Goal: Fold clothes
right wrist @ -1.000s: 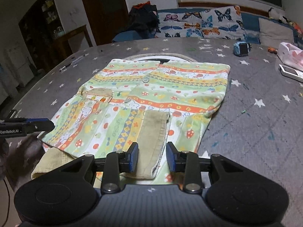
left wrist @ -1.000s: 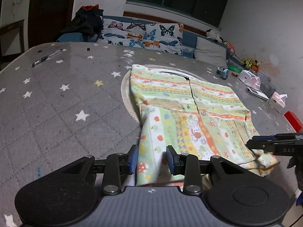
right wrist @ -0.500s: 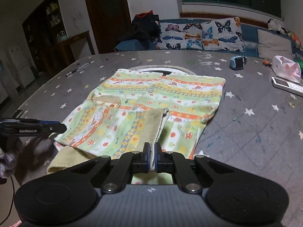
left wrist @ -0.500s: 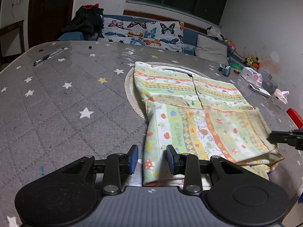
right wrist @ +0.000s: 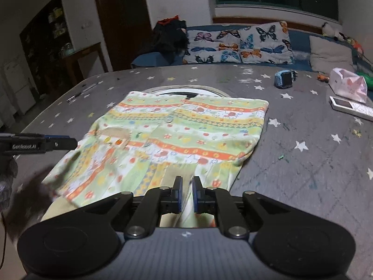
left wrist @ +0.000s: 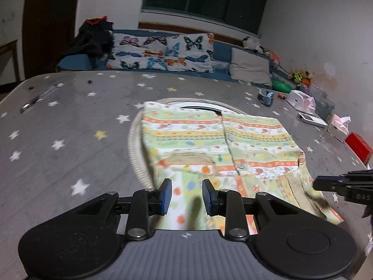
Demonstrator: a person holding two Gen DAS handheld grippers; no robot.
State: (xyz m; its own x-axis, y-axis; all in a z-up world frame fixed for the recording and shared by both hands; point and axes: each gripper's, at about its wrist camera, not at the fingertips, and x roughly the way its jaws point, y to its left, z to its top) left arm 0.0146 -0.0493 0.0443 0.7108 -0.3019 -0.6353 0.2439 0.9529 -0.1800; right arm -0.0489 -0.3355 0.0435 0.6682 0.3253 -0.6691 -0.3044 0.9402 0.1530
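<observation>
The printed garment (left wrist: 219, 144) lies flat on the star-patterned table (left wrist: 70, 126), stretching away from you; your right gripper (right wrist: 186, 193) pinches its near hem, while your left gripper (left wrist: 186, 196), fingers apart, straddles the hem's left end.

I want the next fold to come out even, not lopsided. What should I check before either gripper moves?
1. Right gripper holds cloth: ok, jaws nearly closed on the hem of the striped shirt.
2. Left gripper holds cloth: not ok, jaws open with the shirt hem between them, not pinched.
3. Both grippers at the near hem: ok.
4. Upper half of shirt lies flat: ok.
5. Far side of star-print table free to fold onto: cannot tell; a round mat lies under the shirt.
</observation>
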